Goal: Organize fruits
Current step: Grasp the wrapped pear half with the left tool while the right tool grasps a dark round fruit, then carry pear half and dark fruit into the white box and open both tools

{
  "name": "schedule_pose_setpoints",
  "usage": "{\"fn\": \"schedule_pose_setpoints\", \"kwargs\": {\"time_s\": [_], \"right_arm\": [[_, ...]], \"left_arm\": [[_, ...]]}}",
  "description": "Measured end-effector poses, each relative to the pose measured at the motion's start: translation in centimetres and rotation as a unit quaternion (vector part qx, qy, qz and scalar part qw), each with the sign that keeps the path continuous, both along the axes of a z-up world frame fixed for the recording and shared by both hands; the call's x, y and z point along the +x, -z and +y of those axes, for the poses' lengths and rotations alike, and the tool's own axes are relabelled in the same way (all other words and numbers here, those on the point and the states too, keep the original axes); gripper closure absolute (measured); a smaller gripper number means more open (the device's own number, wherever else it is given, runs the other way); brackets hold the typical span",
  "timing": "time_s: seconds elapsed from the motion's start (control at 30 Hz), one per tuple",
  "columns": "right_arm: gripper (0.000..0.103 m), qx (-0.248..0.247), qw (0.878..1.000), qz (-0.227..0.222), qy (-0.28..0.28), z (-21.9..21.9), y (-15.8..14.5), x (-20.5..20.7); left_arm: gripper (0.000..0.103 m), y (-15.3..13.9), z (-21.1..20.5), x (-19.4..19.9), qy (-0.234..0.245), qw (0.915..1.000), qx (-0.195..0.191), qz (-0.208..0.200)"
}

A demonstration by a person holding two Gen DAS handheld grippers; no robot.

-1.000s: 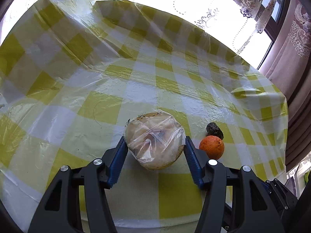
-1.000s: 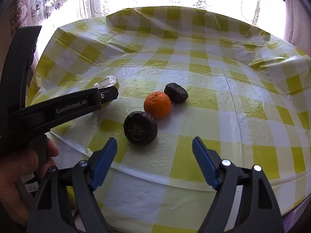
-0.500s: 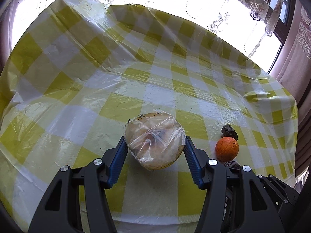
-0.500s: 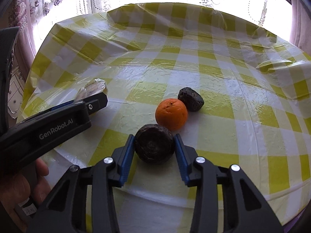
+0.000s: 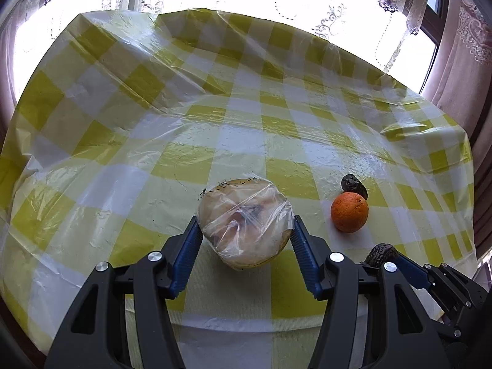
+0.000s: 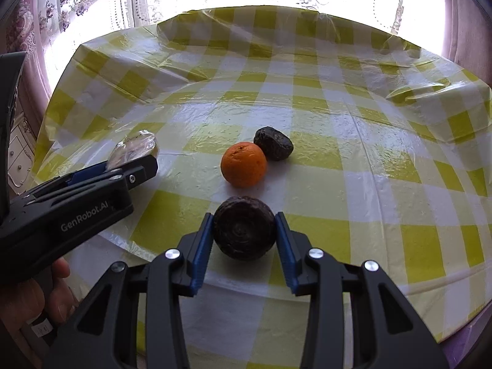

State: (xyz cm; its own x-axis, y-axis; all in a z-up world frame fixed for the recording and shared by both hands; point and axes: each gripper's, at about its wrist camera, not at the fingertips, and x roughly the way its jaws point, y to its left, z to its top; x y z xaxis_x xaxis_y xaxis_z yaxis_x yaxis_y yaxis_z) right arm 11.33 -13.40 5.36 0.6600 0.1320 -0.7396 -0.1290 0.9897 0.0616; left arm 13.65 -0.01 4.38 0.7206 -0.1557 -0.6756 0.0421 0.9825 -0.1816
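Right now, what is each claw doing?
Left gripper: shut on the wrapped fruit.
Right gripper: shut on the dark fruit.

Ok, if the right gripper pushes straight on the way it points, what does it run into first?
Probably the orange: it sits directly beyond the dark round fruit that the right gripper already clamps. Depth between them is unclear.

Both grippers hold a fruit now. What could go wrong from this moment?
The plastic-wrapped fruit may slide in the left gripper, since loose film covers it. The round dark fruit in the right gripper sits near the orange, so moving forward could roll the orange.
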Motion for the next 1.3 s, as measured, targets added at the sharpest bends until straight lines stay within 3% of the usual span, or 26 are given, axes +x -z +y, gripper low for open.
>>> {"fn": "schedule_pose_setpoints", "kwargs": {"time_s": [0.67,1.3], "right_arm": [[0.063,0.000,0.998,-0.004,0.060,-6.3,-1.9,-5.4],[0.063,0.013,0.992,-0.009,0.128,-14.3,-3.2,-10.6]], "left_arm": [[0.047,-1.5,-5.9,-4.1,0.074,0.9967,0.029,-0.017],[0.047,-1.5,-14.7,-8.5,0.175,0.9829,0.053,-0.018]]}}
